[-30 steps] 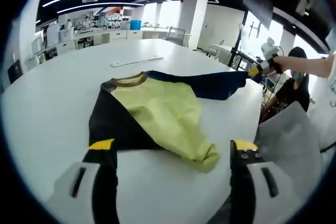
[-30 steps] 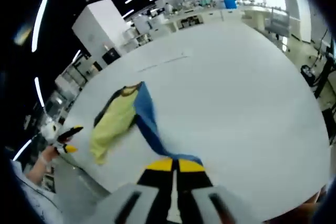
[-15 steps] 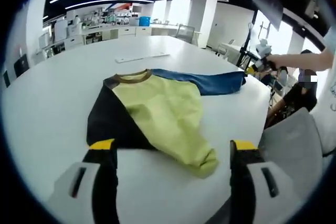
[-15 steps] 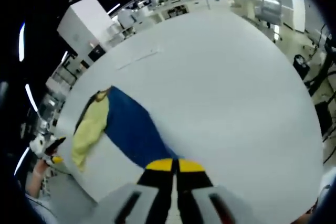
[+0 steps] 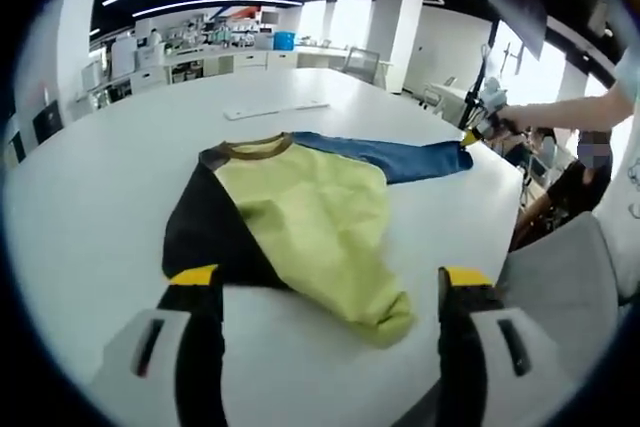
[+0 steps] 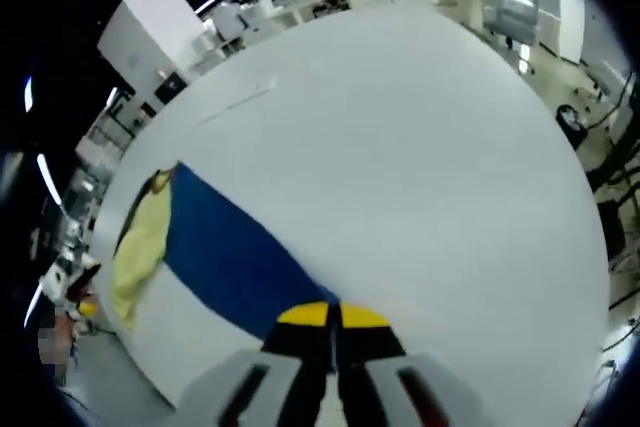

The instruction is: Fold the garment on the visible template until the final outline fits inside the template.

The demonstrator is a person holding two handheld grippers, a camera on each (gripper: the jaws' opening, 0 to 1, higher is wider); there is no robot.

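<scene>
White table (image 5: 90,187) — one garment (image 5: 310,217) | left tongs (image 5: 330,282) agape | right tongs (image 6: 330,315) pinch garment's blue sleeve (image 6: 225,262)

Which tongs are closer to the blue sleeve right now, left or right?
Right. The right tongs are shut on the blue sleeve at its end; the left tongs sit open near the garment's yellow-green hem.

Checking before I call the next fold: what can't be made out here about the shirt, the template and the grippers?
- Template: no outline tells apart from the white table, left gripper view.
- Blue sleeve end: hidden behind the right gripper, right gripper view.
- Shirt underside: covered by its own folds.
- White strip: too small to identify.
</scene>
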